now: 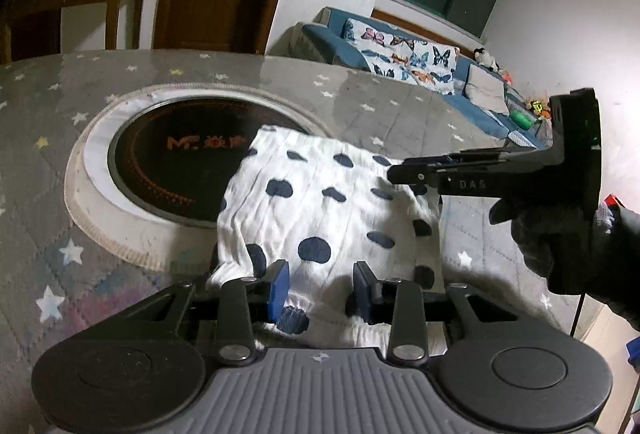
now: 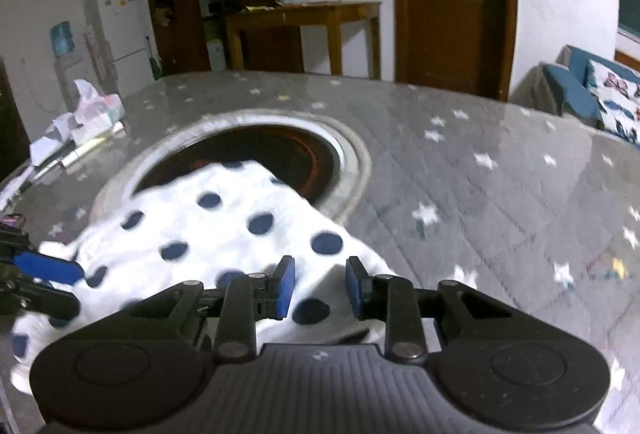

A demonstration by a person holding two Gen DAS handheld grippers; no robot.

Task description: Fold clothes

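The left gripper (image 1: 320, 288) has its blue pads spread wide, nothing pinched between them; the white cloth with dark blue spots (image 1: 320, 202) lies directly beneath and ahead of the gap, its near hem passing under the jaws. The right gripper (image 2: 320, 284) is likewise parted, its pads straddling the cloth's near right corner without visibly clamping it; the left wrist view shows it side-on at the cloth's right edge, held by a gloved hand (image 1: 560, 234), and there I cannot tell whether its tips touch fabric.

The cloth lies as a compact, roughly rectangular, slightly rumpled panel. Its long axis runs away from both grippers toward the round recessed cooktop (image 1: 176, 170) set in the table; its far edge overlaps the cooktop's near rim, the rest resting on the grey star-printed table cover (image 1: 80, 98) on the near side of that cooktop. Both grippers sit at the edge farthest from the cooktop, left at the middle of the hem, right at the corner.

This shape fits either a garment partly folded with another fold to come, or one just laid down folded; the pictures do not settle which.

A tissue pack (image 2: 100, 110), tissue sticking up from it, stands left of the cooktop.
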